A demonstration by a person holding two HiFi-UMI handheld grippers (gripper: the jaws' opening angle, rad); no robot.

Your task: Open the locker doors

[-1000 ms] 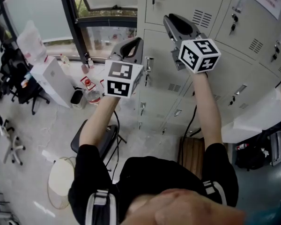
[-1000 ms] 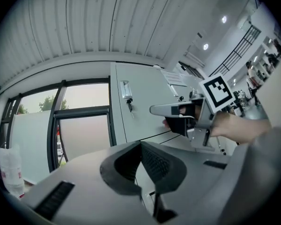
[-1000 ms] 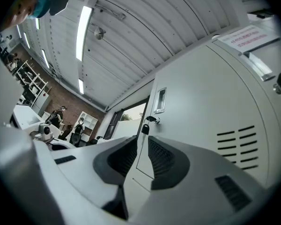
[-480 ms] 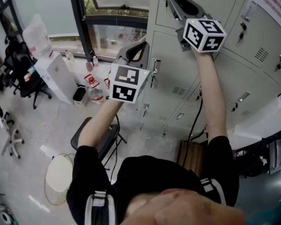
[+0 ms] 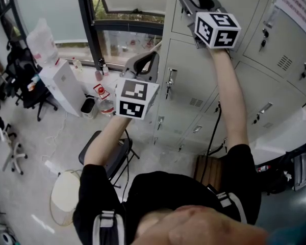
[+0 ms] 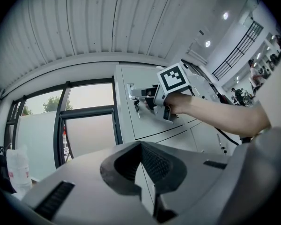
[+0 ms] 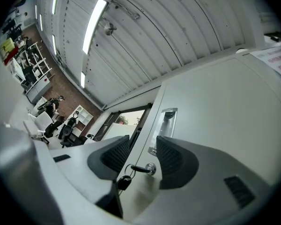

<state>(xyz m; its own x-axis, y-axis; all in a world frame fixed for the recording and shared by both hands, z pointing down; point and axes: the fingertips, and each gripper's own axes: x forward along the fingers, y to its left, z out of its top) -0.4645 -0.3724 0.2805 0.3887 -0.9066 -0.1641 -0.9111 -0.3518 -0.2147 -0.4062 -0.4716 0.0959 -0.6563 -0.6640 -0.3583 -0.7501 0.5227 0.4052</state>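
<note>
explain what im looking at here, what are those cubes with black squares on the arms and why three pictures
There is no robot: a person holds a two-fingered tool in each hand, and the black-and-white marker cubes are part of those tools. One picture comes from a camera on the person's head, looking down at both tools before the pale grey metal lockers. The other two come from cameras riding on each tool. The left gripper has its fingers shut on nothing. The right gripper, up at an upper door, has just been opening its fingers; the small silver key with a dark fob in that door's lock shows between them, not gripped.
</note>
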